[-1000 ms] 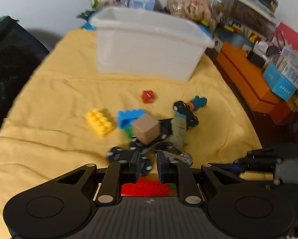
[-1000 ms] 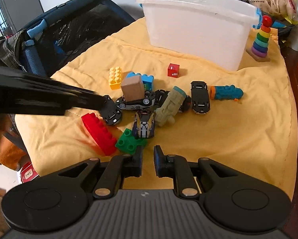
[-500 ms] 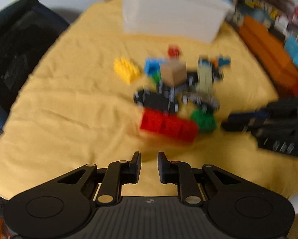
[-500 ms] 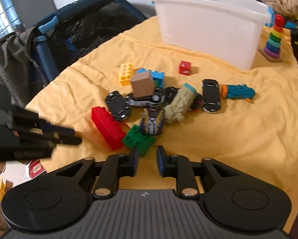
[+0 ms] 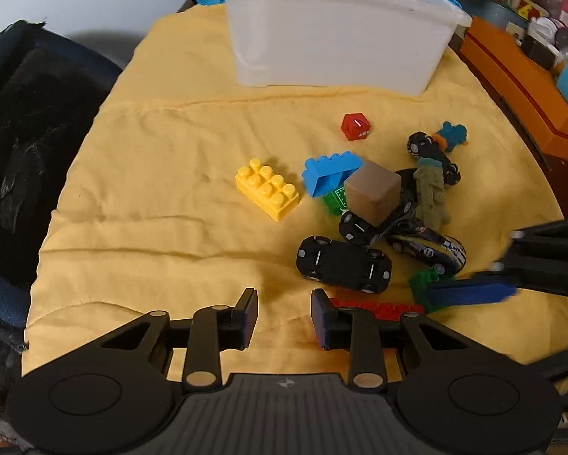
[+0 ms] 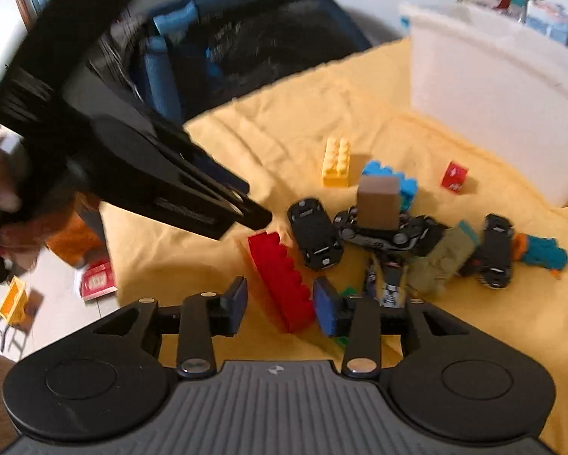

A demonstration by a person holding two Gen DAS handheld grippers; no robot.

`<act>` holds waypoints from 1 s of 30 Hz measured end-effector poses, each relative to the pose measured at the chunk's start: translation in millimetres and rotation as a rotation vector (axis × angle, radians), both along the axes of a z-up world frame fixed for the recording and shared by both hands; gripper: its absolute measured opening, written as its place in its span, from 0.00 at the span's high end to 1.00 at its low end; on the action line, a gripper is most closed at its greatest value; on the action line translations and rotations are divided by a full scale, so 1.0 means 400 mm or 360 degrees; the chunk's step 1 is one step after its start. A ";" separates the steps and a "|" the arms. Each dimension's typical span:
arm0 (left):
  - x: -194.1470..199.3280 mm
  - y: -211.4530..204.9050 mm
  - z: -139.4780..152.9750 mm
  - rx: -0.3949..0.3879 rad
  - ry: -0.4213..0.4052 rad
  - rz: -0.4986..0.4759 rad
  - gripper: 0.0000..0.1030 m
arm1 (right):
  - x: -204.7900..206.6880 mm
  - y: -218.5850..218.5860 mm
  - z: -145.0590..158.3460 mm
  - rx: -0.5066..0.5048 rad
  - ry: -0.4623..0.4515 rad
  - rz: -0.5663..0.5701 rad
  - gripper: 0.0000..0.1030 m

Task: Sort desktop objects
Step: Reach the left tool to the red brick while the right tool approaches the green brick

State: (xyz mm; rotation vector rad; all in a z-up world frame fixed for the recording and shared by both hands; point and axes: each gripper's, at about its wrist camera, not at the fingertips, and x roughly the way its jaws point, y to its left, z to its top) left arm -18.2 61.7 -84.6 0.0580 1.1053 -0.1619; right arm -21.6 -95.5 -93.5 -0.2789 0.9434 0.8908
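Observation:
Toys lie heaped on a yellow cloth: a long red brick, a black car, a brown cube, a yellow brick, a blue brick and a small red cube. My left gripper hangs over bare cloth just left of the black car, jaws opening, nothing between them. My right gripper straddles the near end of the red brick with its jaws opening; a gap shows beside the left pad. Each gripper shows in the other's view: the right gripper and the left gripper.
A white plastic bin stands at the far end of the cloth. A dark mesh playpen borders the left side, orange boxes the right. More toy cars, an olive figure and a teal toy crowd the pile.
Both grippers were shut and now stand parted. The right gripper has swung left, so the red brick now lies between its jaws. The left gripper pulled back from the car pile.

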 end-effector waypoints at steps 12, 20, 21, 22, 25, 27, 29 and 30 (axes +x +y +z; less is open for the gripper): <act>0.033 -0.070 -0.037 0.0152 -0.0067 -0.0446 0.67 | -0.012 -0.065 0.040 0.0000 -0.0040 -0.0564 0.59; -0.100 -0.095 -0.065 0.0151 -0.0032 -0.0835 0.67 | -0.033 -0.104 0.030 -0.0009 -0.0003 -0.0876 0.59; -0.107 -0.094 -0.063 0.0144 -0.0046 -0.0851 0.67 | -0.036 -0.100 0.029 -0.0014 0.0002 -0.0889 0.59; -0.105 -0.089 -0.061 0.0124 -0.0045 -0.0845 0.67 | -0.038 -0.099 0.026 -0.0020 0.0005 -0.0897 0.59; -0.080 -0.065 -0.061 0.0049 -0.0024 -0.0762 0.67 | -0.046 -0.102 0.020 -0.0034 0.0009 -0.0901 0.59; -0.066 -0.049 -0.049 0.0026 -0.0047 -0.0703 0.67 | -0.051 -0.104 0.022 -0.0037 0.0002 -0.0900 0.59; -0.061 -0.027 -0.019 -0.0005 -0.0095 -0.0666 0.67 | -0.053 -0.110 0.023 -0.0039 0.0005 -0.0902 0.59; -0.062 -0.018 -0.002 -0.0033 -0.0096 -0.0666 0.67 | -0.054 -0.113 0.024 -0.0040 0.0008 -0.0902 0.59</act>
